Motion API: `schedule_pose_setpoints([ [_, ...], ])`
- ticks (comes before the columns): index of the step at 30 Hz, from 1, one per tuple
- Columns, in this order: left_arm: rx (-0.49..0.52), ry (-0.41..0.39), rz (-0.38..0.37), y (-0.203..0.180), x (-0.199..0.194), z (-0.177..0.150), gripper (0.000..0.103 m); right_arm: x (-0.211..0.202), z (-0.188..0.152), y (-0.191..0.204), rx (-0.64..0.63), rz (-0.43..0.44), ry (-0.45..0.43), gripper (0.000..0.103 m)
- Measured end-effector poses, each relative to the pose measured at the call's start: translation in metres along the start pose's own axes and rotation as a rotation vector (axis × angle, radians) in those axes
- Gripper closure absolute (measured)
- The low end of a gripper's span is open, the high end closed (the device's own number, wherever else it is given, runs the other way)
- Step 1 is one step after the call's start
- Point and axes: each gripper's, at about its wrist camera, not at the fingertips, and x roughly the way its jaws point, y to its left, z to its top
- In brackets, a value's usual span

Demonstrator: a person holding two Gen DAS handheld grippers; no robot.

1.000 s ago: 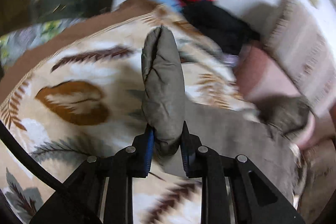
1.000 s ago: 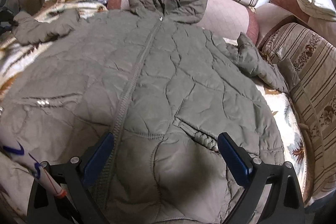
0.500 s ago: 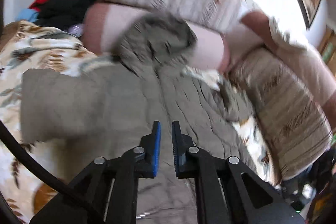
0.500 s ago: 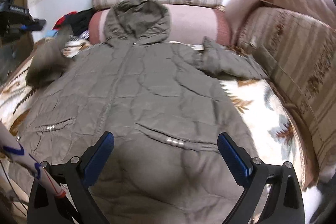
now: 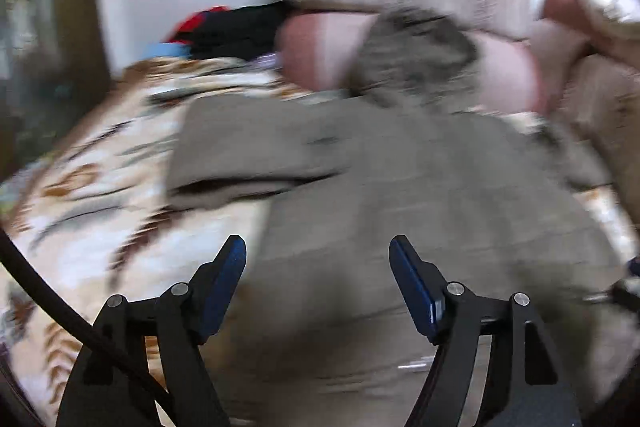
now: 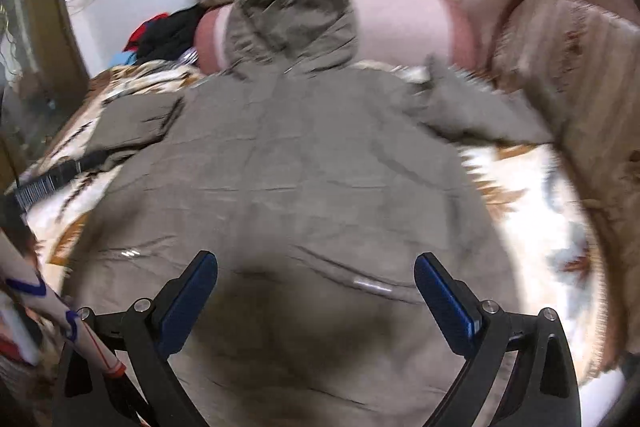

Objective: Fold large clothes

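The olive-grey quilted hooded jacket (image 6: 288, 179) lies spread face-up on the sofa's cream leaf-patterned blanket (image 6: 532, 211), hood (image 6: 288, 23) resting against the pink bolster cushion (image 6: 400, 27); its far-left sleeve (image 5: 240, 155) is laid across toward the chest, while the other sleeve (image 6: 472, 111) trails out toward the striped beige sofa cushion (image 6: 580, 75). The left gripper (image 5: 316, 287) has just been opening, its fingers now spread with nothing between them; the right gripper (image 6: 316, 299) hovers over the hem, fingers (image 6: 444, 299) spread and empty. The next step is probably the outstretched sleeve: pinch it near the cuff, carry it flat across the chest, and smooth the shoulder crease; keep the puffy quilting from bunching.
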Motion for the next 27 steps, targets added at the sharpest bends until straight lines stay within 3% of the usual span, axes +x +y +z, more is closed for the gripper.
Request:
schedule_pose_setpoints([
  [3, -0.062, 0.040, 0.045, 0.027, 0.021, -0.014, 0.030, 0.035, 0.021, 0.026, 0.010, 0.068, 0.078, 0.002],
  [10, -0.213, 0.152, -0.049, 0.071, 0.058, -0.026, 0.030, 0.121, 0.085, 0.103, -0.047, 0.137, 0.150, 0.002],
  [19, -0.213, 0.189, -0.062, 0.063, 0.066, -0.028, 0.030, 0.225, 0.147, 0.168, 0.085, 0.268, 0.234, 0.002],
  [23, -0.231, 0.206, -0.070, 0.065, 0.070, -0.030, 0.030, 0.243, 0.155, 0.181, 0.155, 0.324, 0.239, 0.002],
  [24, -0.233, 0.208, -0.071, 0.065, 0.071, -0.030, 0.030, 0.244, 0.157, 0.188, 0.148, 0.343, 0.241, 0.010],
  [25, -0.234, 0.211, -0.068, 0.065, 0.072, -0.030, 0.029, 0.243, 0.158, 0.192, 0.136, 0.369, 0.251, 0.037],
  [27, -0.234, 0.212, -0.064, 0.064, 0.072, -0.031, 0.029, 0.240, 0.161, 0.198, 0.121, 0.407, 0.281, 0.068],
])
